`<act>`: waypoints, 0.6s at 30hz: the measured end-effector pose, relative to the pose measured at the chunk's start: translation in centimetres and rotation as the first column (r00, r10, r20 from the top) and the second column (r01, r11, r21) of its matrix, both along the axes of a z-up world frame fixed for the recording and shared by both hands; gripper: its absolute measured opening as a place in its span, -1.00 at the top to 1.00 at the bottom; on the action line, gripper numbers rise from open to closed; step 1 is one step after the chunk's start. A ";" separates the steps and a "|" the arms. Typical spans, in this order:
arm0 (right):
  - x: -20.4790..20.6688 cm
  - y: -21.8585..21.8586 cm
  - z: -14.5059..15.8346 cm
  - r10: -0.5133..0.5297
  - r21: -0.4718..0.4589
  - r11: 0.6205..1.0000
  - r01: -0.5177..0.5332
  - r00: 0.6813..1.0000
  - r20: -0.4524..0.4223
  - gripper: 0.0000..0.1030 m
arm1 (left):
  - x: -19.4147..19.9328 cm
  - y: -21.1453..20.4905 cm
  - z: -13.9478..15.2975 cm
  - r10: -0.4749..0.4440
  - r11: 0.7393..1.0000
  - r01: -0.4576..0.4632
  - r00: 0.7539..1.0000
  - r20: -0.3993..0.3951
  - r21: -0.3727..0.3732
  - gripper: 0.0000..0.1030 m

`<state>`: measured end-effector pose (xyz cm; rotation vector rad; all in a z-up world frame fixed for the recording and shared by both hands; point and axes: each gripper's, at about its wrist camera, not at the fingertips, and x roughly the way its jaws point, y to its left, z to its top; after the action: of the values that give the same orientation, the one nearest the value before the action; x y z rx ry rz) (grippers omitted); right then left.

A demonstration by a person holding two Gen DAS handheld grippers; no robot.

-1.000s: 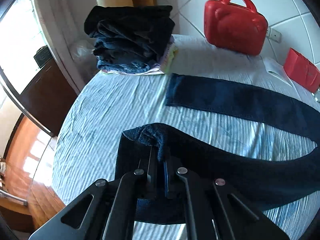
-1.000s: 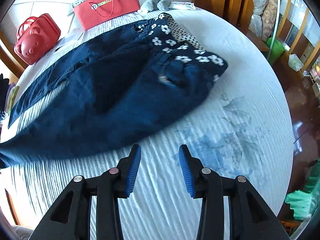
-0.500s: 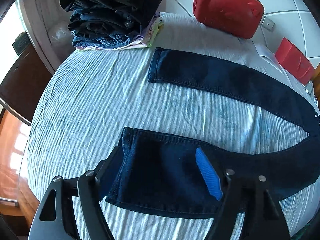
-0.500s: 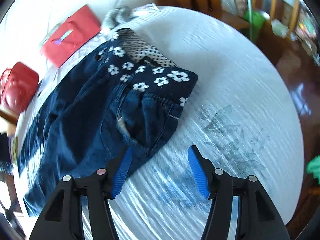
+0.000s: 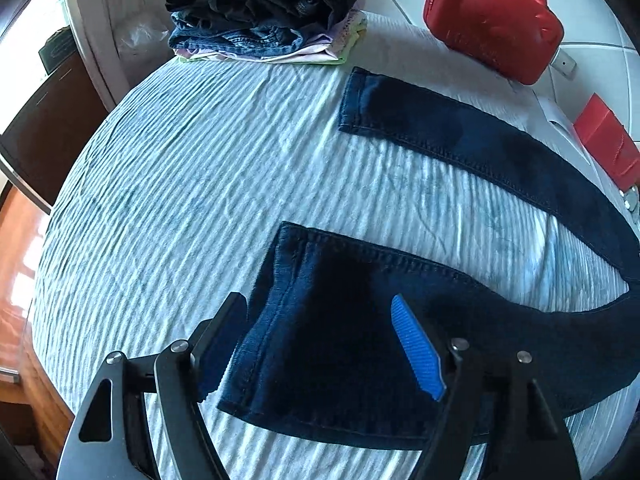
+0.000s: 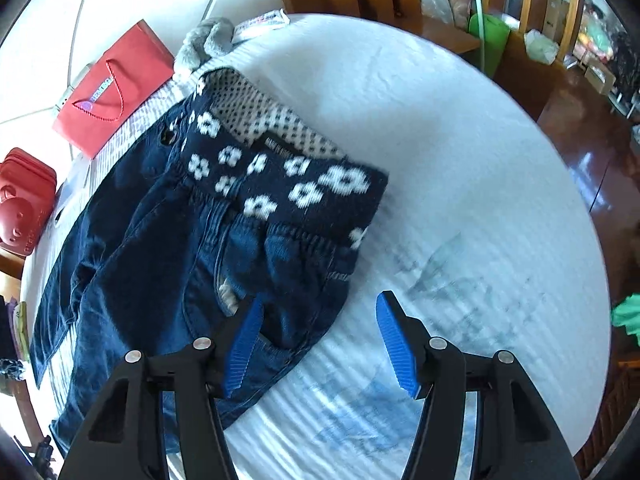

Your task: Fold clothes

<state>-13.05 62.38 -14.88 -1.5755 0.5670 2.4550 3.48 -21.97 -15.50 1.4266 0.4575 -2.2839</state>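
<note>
A pair of dark blue jeans lies flat on the white striped bed. In the left wrist view its two legs spread apart: the near leg's cuff (image 5: 320,332) lies between my open left gripper's (image 5: 320,340) fingers, the far leg (image 5: 460,136) stretches behind. In the right wrist view the jeans' waist (image 6: 280,184) shows a dark band with white flowers and a dotted lining. My right gripper (image 6: 316,340) is open, just above the jeans' hip corner (image 6: 304,304), holding nothing.
A stack of folded clothes (image 5: 264,12) sits at the bed's far left corner. A red case (image 5: 492,16) and a red paper bag (image 6: 116,88) stand by the tiled wall. A grey soft toy (image 6: 204,44) lies near the waist. Wooden floor surrounds the bed.
My left gripper let go of the near leg's cuff, which now lies flat, and opened wide. My right gripper moved closer to the jeans' waist and hip, still open.
</note>
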 end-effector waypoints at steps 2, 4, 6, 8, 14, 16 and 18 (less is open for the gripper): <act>-0.4 0.7 0.2 -0.002 -0.001 1.000 0.002 1.000 -0.011 -0.14 | 0.0 0.8 0.1 -0.012 1.000 0.012 1.000 0.002 -0.008 -0.47; -1.1 1.6 0.1 -0.005 -0.023 1.000 0.005 1.000 -0.015 -0.16 | -0.1 1.2 -0.4 -0.016 1.000 0.017 0.999 0.042 -0.018 -0.47; -2.2 2.0 -0.3 -0.009 -0.034 0.999 0.009 1.000 -0.012 -0.16 | -0.2 1.4 -1.1 -0.012 0.999 0.014 0.997 0.081 -0.029 -0.47; -3.4 2.4 -0.9 -0.008 -0.052 0.999 0.008 1.000 -0.009 -0.16 | -0.3 1.6 -1.7 -0.002 0.999 0.006 0.995 0.102 -0.041 -0.47; -5.7 1.9 -1.7 -0.014 -0.016 1.000 0.013 1.000 -0.022 0.07 | -0.4 1.9 -2.0 0.026 0.998 -0.021 0.996 0.085 -0.061 -0.49; -5.7 0.5 -0.5 0.024 0.106 0.994 -0.021 0.999 -0.033 0.51 | -0.3 1.8 -2.0 0.036 0.998 -0.031 0.996 0.078 -0.061 -0.51; -5.0 -0.5 1.6 0.056 0.207 0.977 -0.041 0.996 -0.070 0.69 | -0.5 1.9 -2.0 0.049 0.996 -0.043 0.995 0.087 -0.073 -0.58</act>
<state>-18.05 61.90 -13.27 -1.4377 0.2763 2.5239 3.01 -20.09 -17.53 1.4604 0.3750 -2.1687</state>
